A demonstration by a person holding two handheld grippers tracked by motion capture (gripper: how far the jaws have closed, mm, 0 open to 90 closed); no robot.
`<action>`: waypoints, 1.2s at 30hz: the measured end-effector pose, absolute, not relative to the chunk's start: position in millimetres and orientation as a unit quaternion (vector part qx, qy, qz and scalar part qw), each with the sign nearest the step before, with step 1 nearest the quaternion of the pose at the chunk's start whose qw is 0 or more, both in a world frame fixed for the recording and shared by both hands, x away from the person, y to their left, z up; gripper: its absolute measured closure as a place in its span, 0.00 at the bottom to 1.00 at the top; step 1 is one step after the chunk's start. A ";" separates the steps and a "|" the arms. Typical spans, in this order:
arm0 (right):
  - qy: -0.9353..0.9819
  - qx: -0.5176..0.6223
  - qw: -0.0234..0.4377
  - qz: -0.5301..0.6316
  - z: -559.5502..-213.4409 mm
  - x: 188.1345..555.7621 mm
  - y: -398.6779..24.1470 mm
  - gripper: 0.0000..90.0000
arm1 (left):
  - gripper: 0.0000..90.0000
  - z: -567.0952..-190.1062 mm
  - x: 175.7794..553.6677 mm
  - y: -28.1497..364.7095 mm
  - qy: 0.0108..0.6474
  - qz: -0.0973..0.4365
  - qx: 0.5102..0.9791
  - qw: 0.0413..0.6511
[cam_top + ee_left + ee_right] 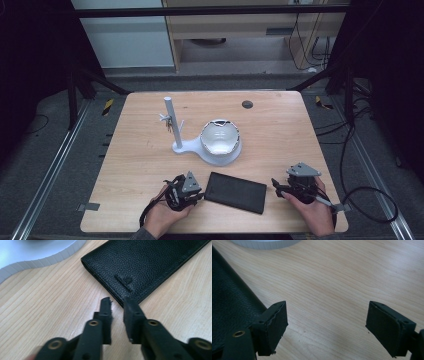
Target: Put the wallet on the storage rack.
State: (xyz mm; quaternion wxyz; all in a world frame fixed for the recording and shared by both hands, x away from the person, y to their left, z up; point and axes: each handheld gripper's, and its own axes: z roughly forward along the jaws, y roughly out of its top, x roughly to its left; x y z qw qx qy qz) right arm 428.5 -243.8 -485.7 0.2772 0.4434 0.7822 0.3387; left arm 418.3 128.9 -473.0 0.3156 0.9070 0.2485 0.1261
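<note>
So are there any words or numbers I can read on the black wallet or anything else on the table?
None can be read.
Black wallet: a small embossed mark near its edge, too blurred to read in the left gripper view.
White stand with its post and the bowl: no writing to be seen.
Table: no labels; a dark round spot near the far edge carries no text.

The black wallet (236, 191) lies flat on the table (145, 150) between the two tongs, so bare wood is open on both sides of it. Behind the wallet stand the white bowl (220, 138) and a tall white post (173, 122) on one base; they block the middle. The far corners are free.
</note>
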 end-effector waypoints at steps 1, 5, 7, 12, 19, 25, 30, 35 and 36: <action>0.782 0.443 0.274 0.342 -484.8 427.2 -244.0 0.20 | 0.90 -472.6 417.8 128.3 0.248 0.125 0.908 0.313; 0.782 0.439 0.274 0.347 -483.8 427.6 -242.7 0.23 | 0.98 -474.2 418.5 123.0 0.236 0.116 0.917 0.300; 0.785 0.430 0.277 0.348 -482.5 428.1 -241.0 0.26 | 0.99 -475.0 419.6 120.1 0.230 0.114 0.921 0.293; 0.789 0.426 0.276 0.347 -483.1 427.7 -239.4 0.28 | 1.00 -473.8 419.3 120.4 0.227 0.111 0.925 0.285; 0.792 0.426 0.272 0.342 -484.7 428.3 -239.1 0.27 | 1.00 -475.1 418.7 120.6 0.226 0.115 0.929 0.270; 0.794 0.425 0.270 0.340 -485.3 428.1 -237.5 0.27 | 1.00 -476.9 419.1 120.6 0.225 0.115 0.931 0.264; 0.794 0.424 0.269 0.342 -485.6 428.2 -236.9 0.27 | 1.00 -478.9 419.4 120.0 0.222 0.114 0.934 0.257; 0.795 0.424 0.268 0.341 -485.9 428.3 -236.7 0.26 | 1.00 -480.4 419.1 117.7 0.219 0.115 0.935 0.254; 0.795 0.423 0.268 0.341 -485.9 428.2 -236.6 0.26 | 1.00 -480.6 419.3 118.0 0.220 0.115 0.934 0.255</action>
